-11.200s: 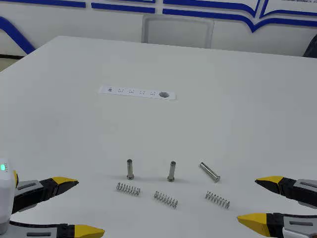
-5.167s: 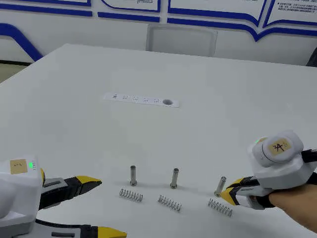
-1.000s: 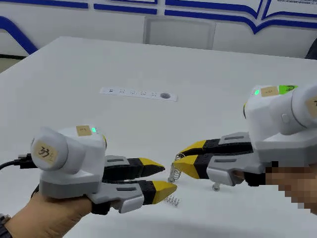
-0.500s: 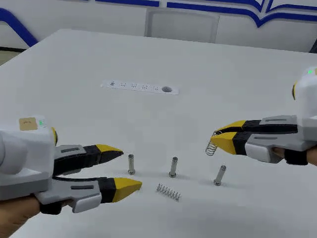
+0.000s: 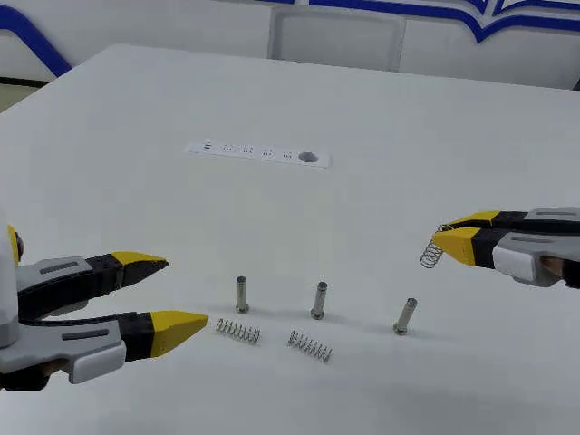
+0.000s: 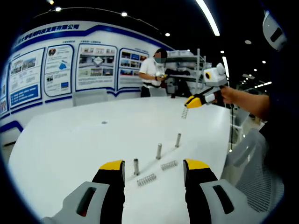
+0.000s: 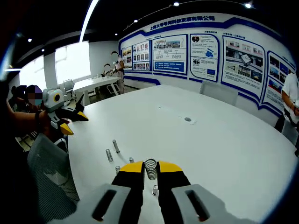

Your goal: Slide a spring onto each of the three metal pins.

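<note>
On the table [image 5: 109,136] before us stand the left pin [image 5: 241,294], middle pin [image 5: 319,300] and right pin [image 5: 404,315] in a row. One spring [image 5: 237,332] lies just before the left pin, another spring [image 5: 309,345] before the middle pin. Our right gripper [image 5: 438,237] pinches a third spring [image 5: 431,255] above and right of the right pin, apart from it. Our left gripper [image 5: 186,292] hovers left of the row. A power strip [image 5: 258,153] lies farther back, a chair [image 5: 335,38] behind the table.
</note>
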Available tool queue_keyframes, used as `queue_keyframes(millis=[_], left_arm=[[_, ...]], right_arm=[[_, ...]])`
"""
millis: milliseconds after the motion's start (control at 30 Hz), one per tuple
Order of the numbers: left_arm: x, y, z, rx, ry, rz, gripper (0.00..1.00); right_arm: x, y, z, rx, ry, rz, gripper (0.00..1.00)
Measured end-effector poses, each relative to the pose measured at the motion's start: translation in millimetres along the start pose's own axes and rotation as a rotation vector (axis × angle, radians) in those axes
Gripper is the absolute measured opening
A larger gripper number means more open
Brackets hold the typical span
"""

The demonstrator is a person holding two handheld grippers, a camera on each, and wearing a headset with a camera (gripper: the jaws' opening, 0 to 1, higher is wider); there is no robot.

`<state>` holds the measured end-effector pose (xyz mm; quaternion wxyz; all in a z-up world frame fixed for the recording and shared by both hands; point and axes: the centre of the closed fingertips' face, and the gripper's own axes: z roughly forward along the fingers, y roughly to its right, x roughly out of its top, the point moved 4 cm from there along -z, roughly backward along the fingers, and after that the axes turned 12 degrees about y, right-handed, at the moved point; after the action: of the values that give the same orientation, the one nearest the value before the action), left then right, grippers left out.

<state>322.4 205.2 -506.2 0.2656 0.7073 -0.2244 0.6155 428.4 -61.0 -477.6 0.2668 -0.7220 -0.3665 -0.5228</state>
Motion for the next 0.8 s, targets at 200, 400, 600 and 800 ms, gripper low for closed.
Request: queue_keyframes(millis=[200, 400, 600, 800], left_arm=[[-4.4, 1.7, -0.4, 0.002, -0.006, -0.011, 0.53], [-8.2, 2.1, -0.7, 0.0, -0.013, -0.02, 0.54], [-9.4, 3.9, 0.4, -0.004, -0.016, -0.022, 0.54], [-10.9, 5.8, 1.9, -0.011, -0.018, -0.023, 0.54]], right_arm=[[-25.8, 1.0, 11.4, 0.005, -0.038, 0.032, 0.11], [-42.1, 5.5, 18.4, -0.006, -0.056, 0.041, 0.11], [-53.8, 7.4, 22.8, -0.014, -0.074, 0.054, 0.11], [-63.0, 7.6, 26.8, -0.015, -0.084, 0.061, 0.11]])
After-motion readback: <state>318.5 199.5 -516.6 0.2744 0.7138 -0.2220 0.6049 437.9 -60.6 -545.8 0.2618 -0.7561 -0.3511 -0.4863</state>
